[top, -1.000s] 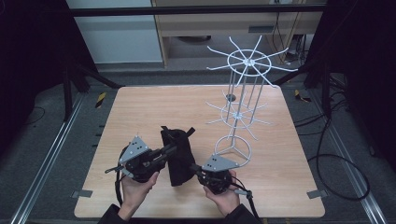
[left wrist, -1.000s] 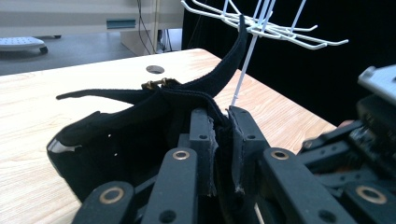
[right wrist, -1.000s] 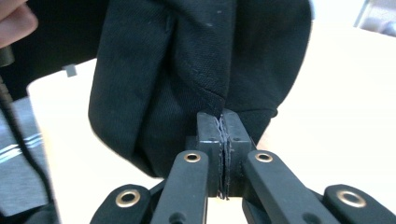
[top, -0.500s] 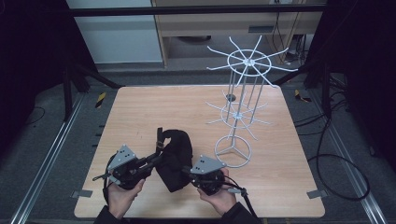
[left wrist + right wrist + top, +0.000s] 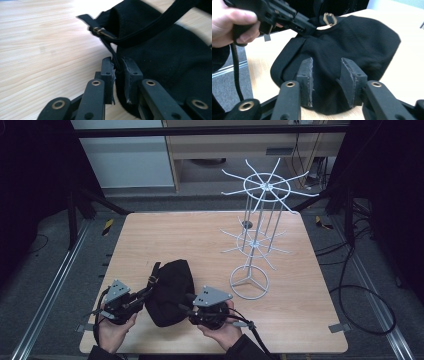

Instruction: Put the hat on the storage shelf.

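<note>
The worktop (image 5: 150, 235) carries a white wire rack (image 5: 257, 230) toward 2 o'clock and a black cap (image 5: 170, 292) near 6 o'clock. The left hand-held gripper (image 5: 117, 68) is clamped on the cap's thin strap (image 5: 111, 51). The right hand-held gripper (image 5: 327, 72) has just been opening, its jaws apart over the cap's cloth.

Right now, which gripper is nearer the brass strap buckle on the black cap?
Left. The left gripper is shut on the strap just below the buckle. The right gripper sits open at the black cap's opposite edge, jaws just opened, apart from the buckle.
</note>
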Tool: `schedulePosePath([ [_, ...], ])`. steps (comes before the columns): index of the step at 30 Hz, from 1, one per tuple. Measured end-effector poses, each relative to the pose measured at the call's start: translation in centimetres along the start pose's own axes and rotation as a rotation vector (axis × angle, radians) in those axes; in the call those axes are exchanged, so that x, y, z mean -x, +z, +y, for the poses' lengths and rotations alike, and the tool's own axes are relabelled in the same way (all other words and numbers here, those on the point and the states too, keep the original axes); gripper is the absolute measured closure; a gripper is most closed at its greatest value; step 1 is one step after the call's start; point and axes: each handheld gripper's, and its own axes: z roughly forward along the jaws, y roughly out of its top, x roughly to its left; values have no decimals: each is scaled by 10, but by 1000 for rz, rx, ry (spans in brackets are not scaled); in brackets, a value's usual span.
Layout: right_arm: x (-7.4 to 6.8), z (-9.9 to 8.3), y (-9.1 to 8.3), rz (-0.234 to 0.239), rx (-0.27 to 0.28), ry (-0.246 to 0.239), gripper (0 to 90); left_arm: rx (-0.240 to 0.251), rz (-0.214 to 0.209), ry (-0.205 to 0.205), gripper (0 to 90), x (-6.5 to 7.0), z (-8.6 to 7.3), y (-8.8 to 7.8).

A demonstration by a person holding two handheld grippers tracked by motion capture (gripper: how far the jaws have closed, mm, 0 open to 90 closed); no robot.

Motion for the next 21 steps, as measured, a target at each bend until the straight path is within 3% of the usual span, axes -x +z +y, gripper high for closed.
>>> schedulePosePath([
  [4, 8, -5, -9, -41, 1, 11, 565, -32, 57, -15, 791, -14, -7, 1],
  [5, 16, -13, -14, -76, -12, 26, 550, -48, 70, -19, 786, -19, -9, 1],
  [13, 40, -45, -31, -165, -73, 72, 518, -152, 164, -10, 776, -42, -24, 15],
  [19, 54, -61, -46, -223, -82, 133, 479, -219, 183, 1, 739, -47, -31, 26],
  [21, 60, -64, -53, -246, -74, 148, 469, -227, 206, 23, 657, -47, -31, 27],
])
